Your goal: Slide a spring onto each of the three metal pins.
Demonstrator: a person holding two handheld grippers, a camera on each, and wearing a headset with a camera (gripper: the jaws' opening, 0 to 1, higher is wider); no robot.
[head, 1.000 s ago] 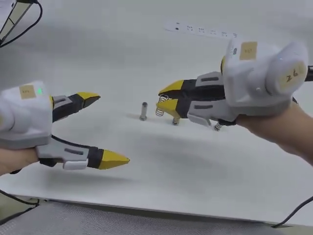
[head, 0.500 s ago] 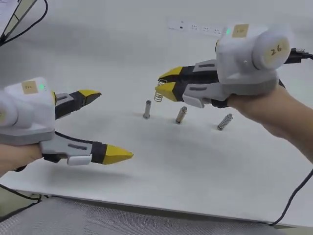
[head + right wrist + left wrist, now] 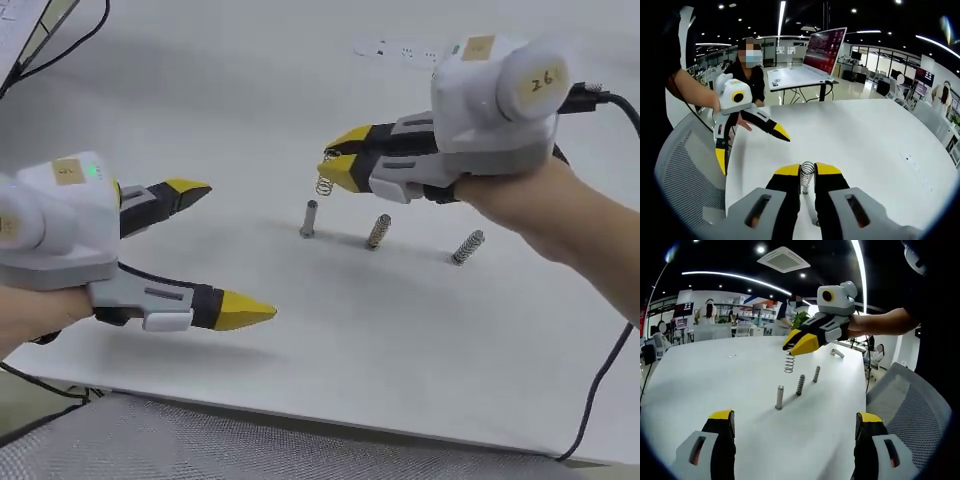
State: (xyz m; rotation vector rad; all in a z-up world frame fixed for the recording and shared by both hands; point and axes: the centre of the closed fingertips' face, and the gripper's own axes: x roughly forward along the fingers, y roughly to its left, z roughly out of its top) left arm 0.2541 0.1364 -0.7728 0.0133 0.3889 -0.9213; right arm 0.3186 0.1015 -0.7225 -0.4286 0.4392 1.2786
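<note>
Right gripper (image 3: 335, 162) pinches spring (image 3: 324, 185) by its top coil, above and slightly aside of bare pin (image 3: 309, 217), middle of worktop (image 3: 400, 340). Left gripper (image 3: 235, 250) spread wide near front edge. Suggest: hang spring plumb, centre over pin tip, lower, then release.

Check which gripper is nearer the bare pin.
Right. The right gripper hangs just above the bare pin, gripping a spring; the left gripper is open, well off to the side.

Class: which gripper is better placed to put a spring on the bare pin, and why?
Right. The right gripper is shut on a spring hanging near the bare pin; the left gripper is open and holds nothing.
</note>
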